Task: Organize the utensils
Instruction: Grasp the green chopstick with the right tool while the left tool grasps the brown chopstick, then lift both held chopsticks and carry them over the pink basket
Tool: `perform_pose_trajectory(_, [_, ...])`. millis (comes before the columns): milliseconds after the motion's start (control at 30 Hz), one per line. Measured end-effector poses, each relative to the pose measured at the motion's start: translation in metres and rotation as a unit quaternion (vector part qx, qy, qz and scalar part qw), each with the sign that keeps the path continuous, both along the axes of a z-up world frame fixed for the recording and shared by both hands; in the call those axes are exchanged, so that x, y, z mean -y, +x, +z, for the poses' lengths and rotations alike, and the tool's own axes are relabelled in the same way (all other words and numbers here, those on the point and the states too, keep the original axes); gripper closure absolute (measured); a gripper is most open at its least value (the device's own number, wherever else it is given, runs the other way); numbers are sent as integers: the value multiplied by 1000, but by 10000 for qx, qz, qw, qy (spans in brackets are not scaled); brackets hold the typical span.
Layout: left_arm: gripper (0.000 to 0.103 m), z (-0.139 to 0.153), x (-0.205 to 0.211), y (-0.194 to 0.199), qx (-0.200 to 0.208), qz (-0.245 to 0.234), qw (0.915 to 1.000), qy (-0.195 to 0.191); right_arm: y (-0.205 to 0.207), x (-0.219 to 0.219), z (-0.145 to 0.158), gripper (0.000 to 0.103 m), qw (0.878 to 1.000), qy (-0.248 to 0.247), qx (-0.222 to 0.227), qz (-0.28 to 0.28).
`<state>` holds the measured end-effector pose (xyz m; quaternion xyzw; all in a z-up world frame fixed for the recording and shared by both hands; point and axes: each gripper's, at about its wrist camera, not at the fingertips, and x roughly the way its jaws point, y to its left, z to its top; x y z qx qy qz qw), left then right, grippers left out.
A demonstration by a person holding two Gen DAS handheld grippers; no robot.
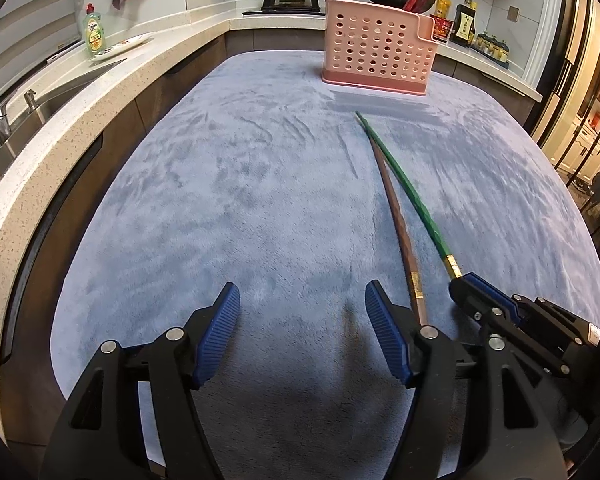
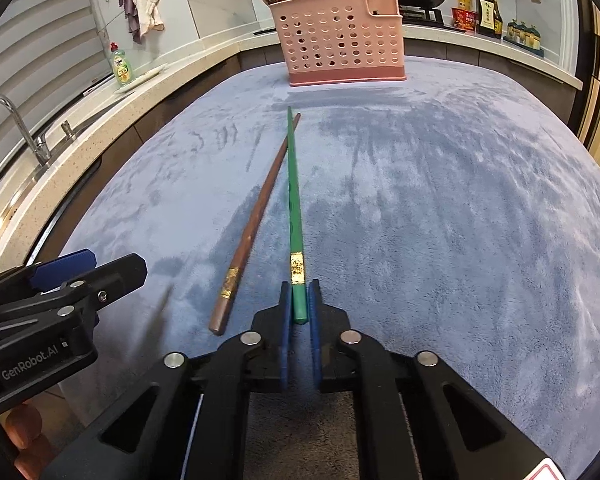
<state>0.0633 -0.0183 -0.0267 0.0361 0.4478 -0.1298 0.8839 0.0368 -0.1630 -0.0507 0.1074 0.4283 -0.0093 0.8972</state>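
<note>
Blue plush cloth (image 2: 420, 200) covers the table; pink perforated utensil caddy (image 2: 340, 40) stands at its far edge, chopsticks upright inside. My right claw (image 2: 300, 304) is pinched on the near end of the green chopstick (image 2: 293, 200). Brown chopstick (image 2: 252, 232) lies just beside it, tips crossing. My left claw (image 1: 302, 336) is spread, holding nothing.

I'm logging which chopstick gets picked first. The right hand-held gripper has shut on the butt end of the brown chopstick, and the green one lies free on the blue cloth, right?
No, swapped. In the right wrist view the right hand-held gripper is shut on the green chopstick; the brown chopstick lies free on the blue cloth.
</note>
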Motion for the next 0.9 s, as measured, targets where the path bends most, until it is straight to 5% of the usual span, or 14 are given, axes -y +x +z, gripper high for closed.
perform_pose_trajectory(533, [30, -15, 48, -1, -135, -459, 9988, -128, -36, 40, 8, 96, 9987, 169, 48, -470])
perform_pose_trajectory(900, [67, -26, 53, 0, -165, -445, 9989, 6, -39, 38, 3, 96, 9988, 220, -1, -428])
